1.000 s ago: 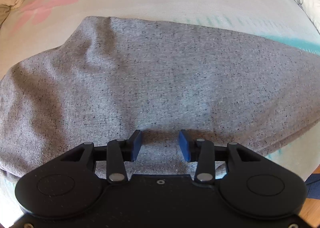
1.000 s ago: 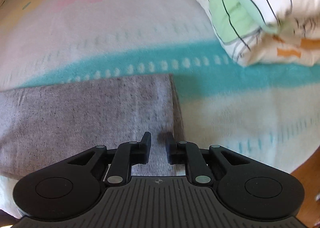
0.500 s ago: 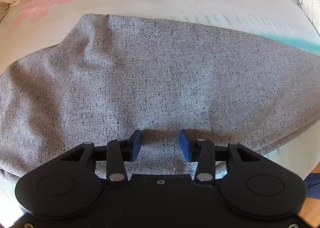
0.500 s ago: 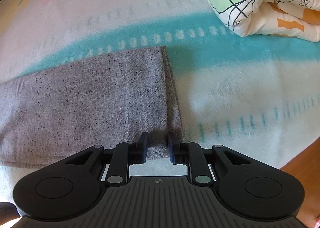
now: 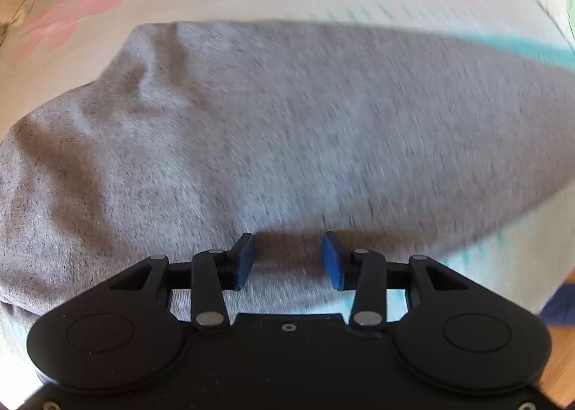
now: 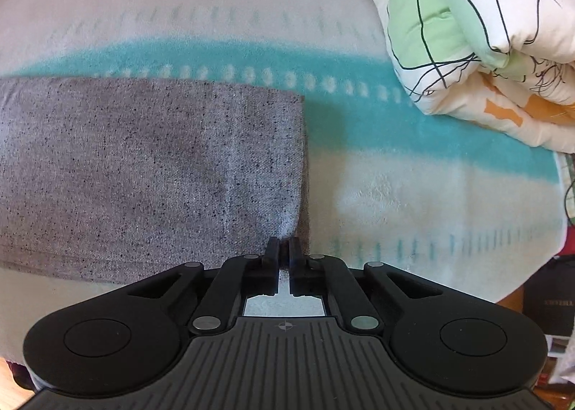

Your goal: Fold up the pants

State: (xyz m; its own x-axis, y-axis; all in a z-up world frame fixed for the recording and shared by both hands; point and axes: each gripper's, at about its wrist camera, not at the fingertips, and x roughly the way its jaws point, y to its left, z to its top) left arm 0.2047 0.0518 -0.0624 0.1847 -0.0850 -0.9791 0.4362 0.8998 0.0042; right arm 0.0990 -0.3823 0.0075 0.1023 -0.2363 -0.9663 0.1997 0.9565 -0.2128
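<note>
Grey speckled pants lie flat on a bed; the left wrist view is blurred by motion. My left gripper is open, its blue pads standing over the near edge of the pants' wide part. In the right wrist view the leg end of the pants lies across a teal stripe. My right gripper is shut on the near corner of the leg hem, with the cloth pinched between the jaws.
The bed has a pale blanket with a teal stripe and pink flowers. A rolled quilt with green and orange print lies at the far right. The wooden floor shows past the near bed edge.
My right gripper has shut on the hem corner of the leg. My left gripper has stayed open and the view has shifted slightly, with more creases at the left of the pants.
</note>
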